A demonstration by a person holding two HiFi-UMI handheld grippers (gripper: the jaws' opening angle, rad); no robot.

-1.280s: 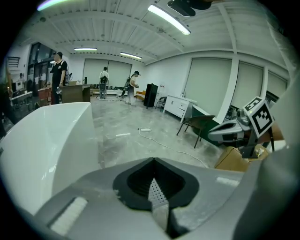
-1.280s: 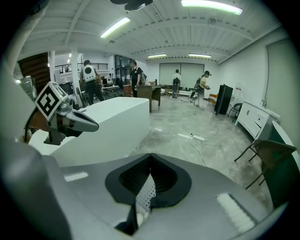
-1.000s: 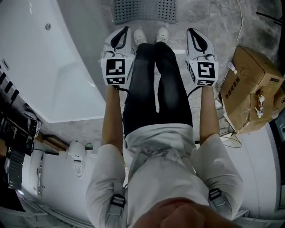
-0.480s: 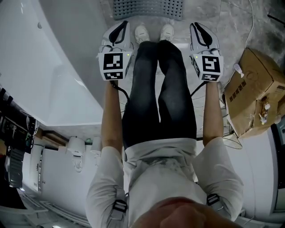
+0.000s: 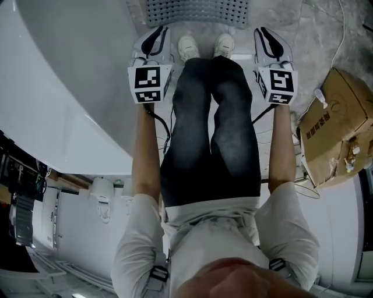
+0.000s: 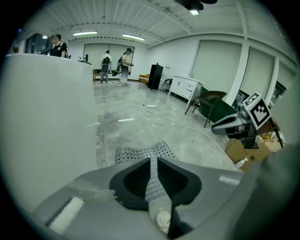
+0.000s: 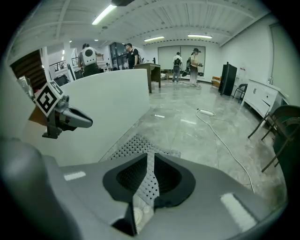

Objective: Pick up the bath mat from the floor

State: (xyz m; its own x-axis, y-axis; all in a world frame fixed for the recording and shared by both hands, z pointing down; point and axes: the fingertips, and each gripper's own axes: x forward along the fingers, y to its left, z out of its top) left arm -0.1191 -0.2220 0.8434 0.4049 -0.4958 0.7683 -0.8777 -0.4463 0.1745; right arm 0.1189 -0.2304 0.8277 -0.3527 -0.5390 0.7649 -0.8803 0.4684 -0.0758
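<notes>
A white bathtub [image 5: 58, 87] fills the upper left of the head view, and a cardboard box [image 5: 338, 128] sits at the right edge on the grey marble floor [image 5: 309, 35]. The bath mat [image 5: 195, 11], grey and perforated, lies flat at the top centre, just beyond the person's 2 white shoes [image 5: 187, 46]. The left gripper [image 5: 158, 30] and right gripper [image 5: 263, 30] point down on either side of the legs, their tips near the mat's 2 near corners. Both pairs of jaws have just been opening and stand a narrow slit apart, gripping nothing; the mat shows through each gap.
</notes>
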